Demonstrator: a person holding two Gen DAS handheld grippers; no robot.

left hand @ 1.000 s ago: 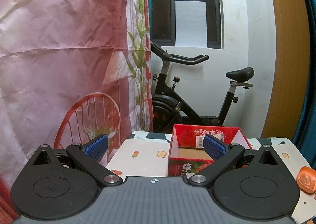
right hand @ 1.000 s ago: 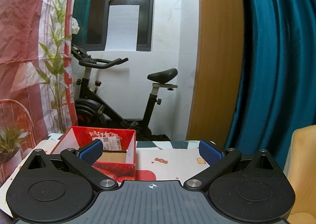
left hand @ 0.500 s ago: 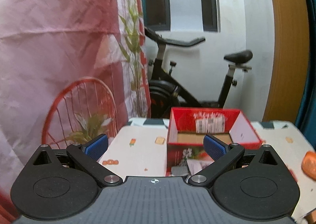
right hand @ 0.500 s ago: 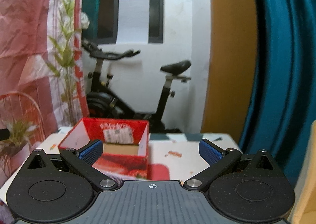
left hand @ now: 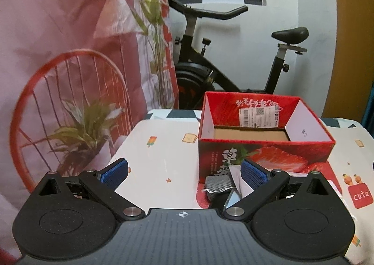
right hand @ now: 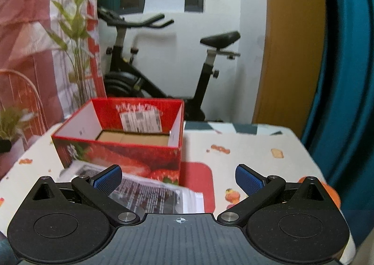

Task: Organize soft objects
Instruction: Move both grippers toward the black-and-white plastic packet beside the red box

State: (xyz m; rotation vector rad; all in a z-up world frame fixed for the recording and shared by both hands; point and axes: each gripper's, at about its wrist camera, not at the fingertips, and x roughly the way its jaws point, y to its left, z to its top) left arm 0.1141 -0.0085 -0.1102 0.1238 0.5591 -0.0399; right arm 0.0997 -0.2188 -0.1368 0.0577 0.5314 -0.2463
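Red box (left hand: 264, 148) beyond 2 spread, unladen grippers

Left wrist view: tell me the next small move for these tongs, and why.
Probably ease the left tongs forward, down and slightly right toward the grey packaged item lying against the front of the red box. Both tongs are open and hold nothing, the box looks empty, and that item is the soft thing nearest.
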